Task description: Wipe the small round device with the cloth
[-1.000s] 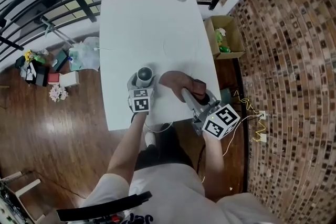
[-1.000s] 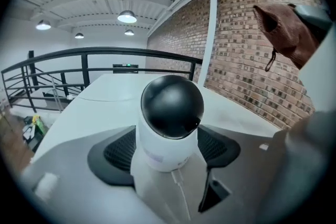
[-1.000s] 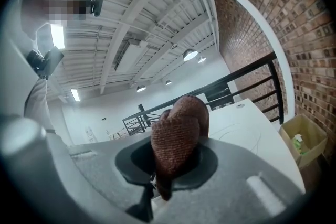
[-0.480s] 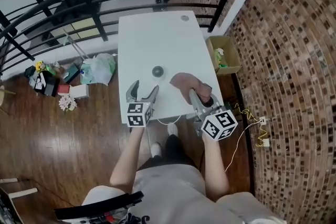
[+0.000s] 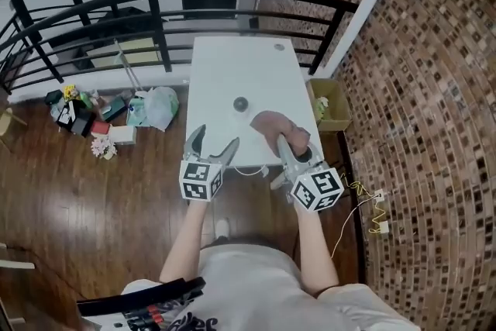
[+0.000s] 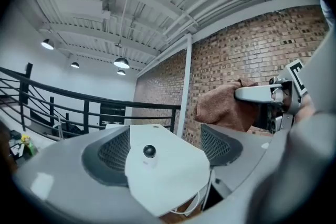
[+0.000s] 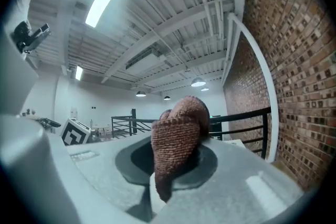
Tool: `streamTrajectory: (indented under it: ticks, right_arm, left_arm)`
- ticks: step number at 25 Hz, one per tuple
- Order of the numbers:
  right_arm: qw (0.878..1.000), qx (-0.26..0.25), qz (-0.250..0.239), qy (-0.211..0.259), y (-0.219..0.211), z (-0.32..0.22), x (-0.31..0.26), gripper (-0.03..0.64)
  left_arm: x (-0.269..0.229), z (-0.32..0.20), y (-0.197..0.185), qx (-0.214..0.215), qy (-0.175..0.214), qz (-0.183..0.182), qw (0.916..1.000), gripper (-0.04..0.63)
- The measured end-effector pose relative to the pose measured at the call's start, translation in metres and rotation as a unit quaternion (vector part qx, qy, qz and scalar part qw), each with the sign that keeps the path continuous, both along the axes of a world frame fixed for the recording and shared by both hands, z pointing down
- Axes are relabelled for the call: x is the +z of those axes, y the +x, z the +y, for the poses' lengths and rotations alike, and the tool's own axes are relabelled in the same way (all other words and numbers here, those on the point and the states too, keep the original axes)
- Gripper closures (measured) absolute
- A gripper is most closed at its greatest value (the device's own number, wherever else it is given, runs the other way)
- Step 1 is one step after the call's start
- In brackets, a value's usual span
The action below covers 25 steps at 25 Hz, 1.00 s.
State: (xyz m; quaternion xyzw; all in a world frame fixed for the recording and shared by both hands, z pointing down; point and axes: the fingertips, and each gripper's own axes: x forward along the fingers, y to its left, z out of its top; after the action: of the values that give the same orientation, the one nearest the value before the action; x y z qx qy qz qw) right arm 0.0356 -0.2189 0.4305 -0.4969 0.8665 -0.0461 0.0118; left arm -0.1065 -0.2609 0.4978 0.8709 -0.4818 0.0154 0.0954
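Gripping cloth (image 5: 271, 124), right claw (image 5: 287, 147) tips hidden behind it | left claw (image 5: 213, 143) just opening wide, empty

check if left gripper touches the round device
Apart. Head view: bare table lies between the small round device and the left gripper, whose empty jaws have just been opening.

One bench (image 5: 232, 66), one small round device (image 5: 240, 102), one cloth (image 5: 270, 122), one cardboard box (image 5: 322, 106) — and two grippers: left gripper (image 5: 215, 137), right gripper (image 5: 285, 142).
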Motion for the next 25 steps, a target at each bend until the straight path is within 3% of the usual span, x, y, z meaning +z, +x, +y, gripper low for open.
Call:
streamTrajectory:
  ticks: [4,6,11,16,20,25]
  right_arm:
    - [1.000,-0.015,-0.009,0.025,0.007,0.047,-0.015,0.589]
    - [1.000,-0.015,-0.006,0.025,0.014,0.085,-0.011,0.588]
    - [1.000,-0.012,-0.006,-0.001,0.045,0.194,0.025,0.588]
    - [0.998,-0.029,-0.023,-0.042,0.065,0.262,0.042,0.588]
    - [0.999,-0.045,-0.008,0.008,0.059,0.297,-0.004,0.588]
    - [0.997,-0.014,0.015,0.068,0.060,0.315,-0.053,0.588]
  left_arm:
    - [-0.017,0.053,0.008,-0.023,0.032,-0.023,0.9989,0.165]
    - [-0.021,0.093,0.013,-0.038,0.043,-0.032,0.9978,0.204]
    - [-0.013,0.213,0.050,-0.059,0.049,-0.018,0.9969,0.216]
    - [-0.011,0.303,0.087,-0.049,0.040,-0.025,0.9977,0.197]
    - [-0.055,0.338,0.088,-0.062,0.066,-0.012,0.9958,0.250]
    - [-0.091,0.351,0.088,-0.046,0.084,-0.008,0.9954,0.245]
